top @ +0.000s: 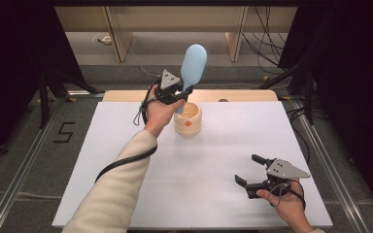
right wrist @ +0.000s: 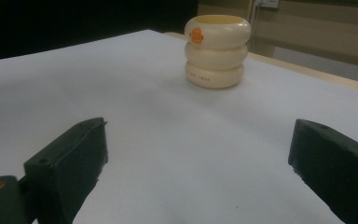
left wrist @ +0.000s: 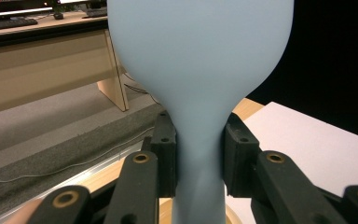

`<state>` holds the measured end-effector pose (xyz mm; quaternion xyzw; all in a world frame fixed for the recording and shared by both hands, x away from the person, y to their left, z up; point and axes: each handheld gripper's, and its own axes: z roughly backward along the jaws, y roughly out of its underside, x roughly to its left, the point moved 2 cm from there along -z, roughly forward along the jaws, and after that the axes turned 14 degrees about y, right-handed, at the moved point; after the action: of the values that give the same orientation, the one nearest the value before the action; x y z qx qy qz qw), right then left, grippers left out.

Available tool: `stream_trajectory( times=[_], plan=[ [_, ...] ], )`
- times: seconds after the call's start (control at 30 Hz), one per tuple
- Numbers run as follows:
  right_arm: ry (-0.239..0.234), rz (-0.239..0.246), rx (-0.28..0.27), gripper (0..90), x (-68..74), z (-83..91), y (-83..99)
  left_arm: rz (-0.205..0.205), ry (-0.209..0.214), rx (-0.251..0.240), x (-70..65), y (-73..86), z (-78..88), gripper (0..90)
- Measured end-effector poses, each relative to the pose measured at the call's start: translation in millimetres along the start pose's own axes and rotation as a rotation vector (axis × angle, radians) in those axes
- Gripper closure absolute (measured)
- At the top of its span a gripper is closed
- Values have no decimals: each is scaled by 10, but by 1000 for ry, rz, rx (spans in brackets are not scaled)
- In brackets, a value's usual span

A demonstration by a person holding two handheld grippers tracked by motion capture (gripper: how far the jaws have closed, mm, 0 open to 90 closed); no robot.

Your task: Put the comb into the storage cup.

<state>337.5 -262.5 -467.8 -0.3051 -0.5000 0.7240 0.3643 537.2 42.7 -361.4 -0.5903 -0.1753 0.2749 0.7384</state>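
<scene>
My left gripper [top: 181, 92] is shut on the handle of a pale blue spatula [top: 193, 65], held just above a cream ribbed holder [top: 188, 118] with an orange mark. The spatula's broad head points up and away; its handle end hangs over the holder's mouth. In the left gripper view the jaws press both sides of the spatula's neck [left wrist: 199, 154], and its head fills the upper frame. My right gripper [top: 250, 169] rests open near the table's front right, nothing between its jaws. Its view shows the holder [right wrist: 217, 45] standing upright farther off on the white surface.
A white sheet [top: 126, 160] covers the table, with a wooden edge [top: 243, 95] at the far side. Beyond it are wooden furniture legs [top: 119, 43] and cables on the floor. A metal rail [top: 19, 170] runs along the left.
</scene>
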Motion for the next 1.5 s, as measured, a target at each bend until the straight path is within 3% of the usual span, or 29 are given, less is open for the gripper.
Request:
stream_trajectory(
  times=[0.8,0.9,1.03,1.1,1.2,1.37,1.5],
  plan=[
    [0,2,0,55,-2,2,0,-9,14,-34,-3,45,-60,695],
    [4,-13,-9,55,-9,-7,-8,-13,19,-38,-18,42,-21,695],
    [14,-76,-33,48,-47,-43,-109,-16,28,-40,-57,59,53,695],
    [9,-101,-54,31,-66,-94,-222,-18,31,-42,-82,76,93,695],
    [15,-103,-100,11,-96,-235,-500,-20,36,-39,-121,97,139,695],
    [22,-120,-192,4,-138,-607,-1119,-34,49,-35,-167,91,169,695],
    [24,-136,-228,4,-152,-944,-1615,-39,58,-41,-197,76,187,695]
  ],
)
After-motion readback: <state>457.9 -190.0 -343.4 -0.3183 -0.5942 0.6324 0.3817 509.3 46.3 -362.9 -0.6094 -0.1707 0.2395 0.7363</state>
